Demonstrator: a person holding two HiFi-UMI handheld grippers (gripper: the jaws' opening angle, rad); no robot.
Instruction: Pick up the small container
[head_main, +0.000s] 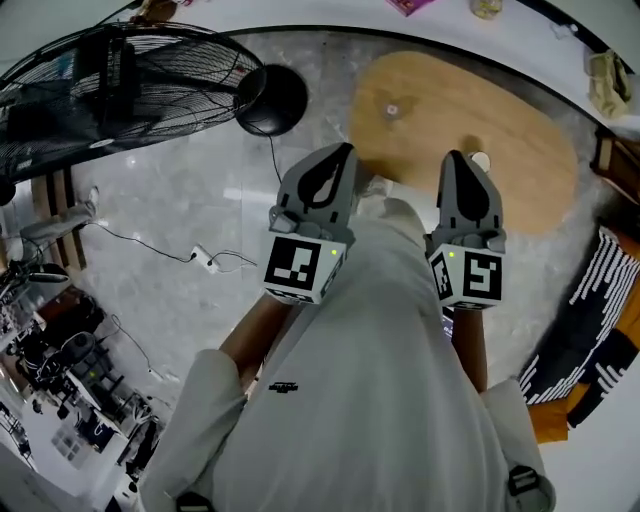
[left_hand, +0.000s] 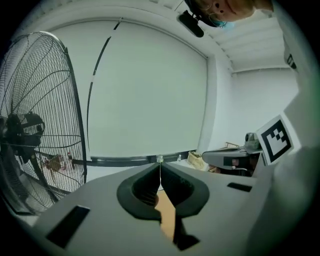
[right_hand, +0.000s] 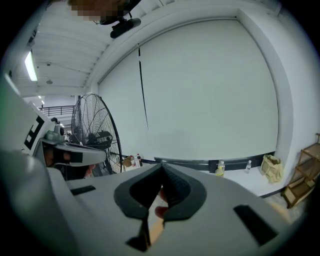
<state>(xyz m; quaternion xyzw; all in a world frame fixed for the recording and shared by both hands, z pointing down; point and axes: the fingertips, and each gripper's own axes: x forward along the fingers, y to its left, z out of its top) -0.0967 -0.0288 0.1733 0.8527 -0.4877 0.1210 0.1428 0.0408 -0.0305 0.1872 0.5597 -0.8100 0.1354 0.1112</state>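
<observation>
Left tongs (head_main: 345, 152) and right tongs (head_main: 456, 158) pressed together by wooden table's (head_main: 520, 150) near edge; fan (head_main: 110, 80) stands left

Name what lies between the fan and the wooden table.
Only bare marble floor lies between the fan and the table, as the head view shows.

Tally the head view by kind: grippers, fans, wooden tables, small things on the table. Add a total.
Grippers, left gripper and right gripper: 2
Fan: 1
Wooden table: 1
Small things on the table: 2
Total: 6
</observation>
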